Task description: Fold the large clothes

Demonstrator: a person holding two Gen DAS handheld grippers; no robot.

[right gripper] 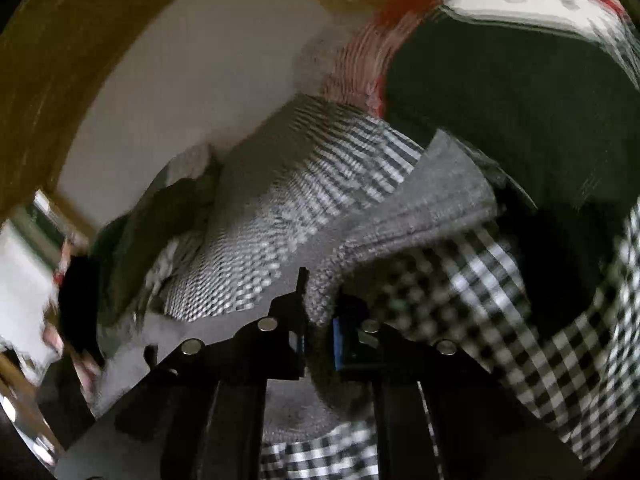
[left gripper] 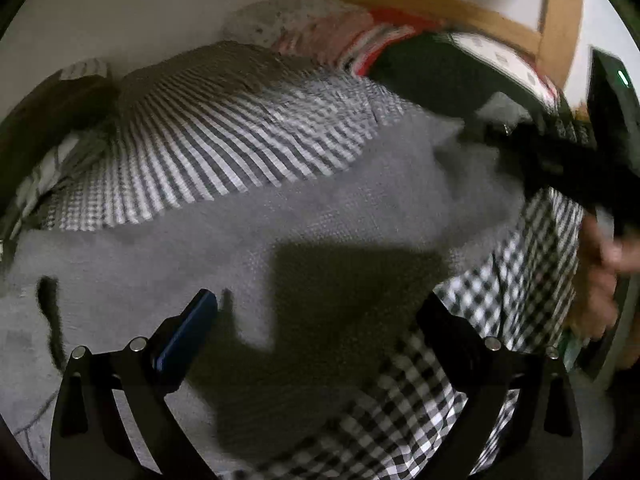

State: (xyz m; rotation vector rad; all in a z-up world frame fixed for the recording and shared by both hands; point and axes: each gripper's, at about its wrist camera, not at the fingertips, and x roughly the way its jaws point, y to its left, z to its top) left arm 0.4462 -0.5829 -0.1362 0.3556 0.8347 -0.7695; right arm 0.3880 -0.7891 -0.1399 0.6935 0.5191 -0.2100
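Observation:
A large grey knit garment (left gripper: 248,240) lies spread on the bed. My left gripper (left gripper: 316,320) is open and empty just above it, its jaws wide apart over a dark shadow. My right gripper (right gripper: 320,320) is shut on the grey garment's edge (right gripper: 320,300) and lifts it, so a grey fold (right gripper: 420,200) rises ahead of the jaws. In the left wrist view the right gripper (left gripper: 560,160) shows as a dark blurred shape at the right, with the hand (left gripper: 600,272) below it. A black-and-white checked cloth (left gripper: 500,300) lies under the garment's right side and also shows in the right wrist view (right gripper: 520,300).
A grey-and-white striped blanket (left gripper: 224,140) lies behind the garment. A dark green cloth (right gripper: 500,100), a red-striped cloth (left gripper: 360,40) and pillows (left gripper: 280,20) sit at the bed's far end. A wooden frame (left gripper: 460,8) and white wall (left gripper: 140,8) stand behind.

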